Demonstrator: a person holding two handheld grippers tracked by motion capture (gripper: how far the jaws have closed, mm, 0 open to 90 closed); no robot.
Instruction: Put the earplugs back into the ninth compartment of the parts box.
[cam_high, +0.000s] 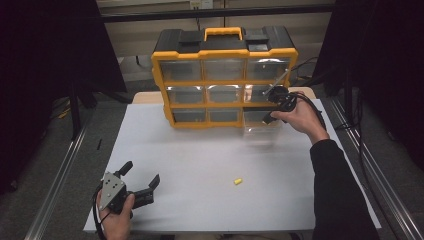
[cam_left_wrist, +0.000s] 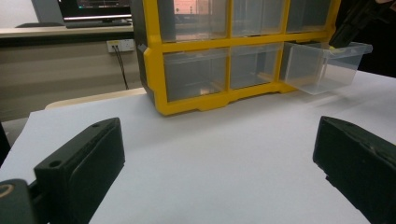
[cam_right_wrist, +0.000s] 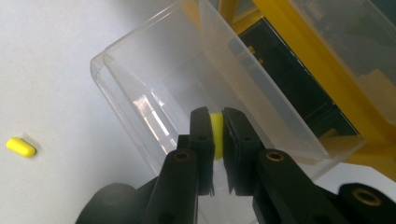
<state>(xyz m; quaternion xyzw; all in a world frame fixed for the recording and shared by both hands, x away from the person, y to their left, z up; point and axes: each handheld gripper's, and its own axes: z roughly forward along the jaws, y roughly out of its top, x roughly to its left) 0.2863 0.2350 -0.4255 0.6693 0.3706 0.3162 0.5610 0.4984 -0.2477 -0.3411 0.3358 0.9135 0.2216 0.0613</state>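
A yellow and black organizer (cam_high: 224, 75) with clear drawers stands at the back of the white table. Its bottom right clear drawer (cam_high: 260, 131) is pulled out onto the table. My right gripper (cam_right_wrist: 216, 114) is shut on a small yellow piece (cam_right_wrist: 216, 133) and hangs over the open drawer (cam_right_wrist: 140, 60), pointing down into it. From above, the right gripper (cam_high: 270, 117) sits at the drawer's far end. A second yellow piece (cam_high: 238, 181) lies loose on the table. My left gripper (cam_high: 141, 172) rests open at the front left with nothing between its jaws.
The white tabletop (cam_high: 200, 150) stretches between my left gripper (cam_left_wrist: 219, 154) and the organizer (cam_left_wrist: 196, 70). Metal rails (cam_high: 55, 180) run along both sides of the table. Dark curtains hang at the left and right. The loose yellow piece (cam_right_wrist: 21, 147) lies left of the drawer.
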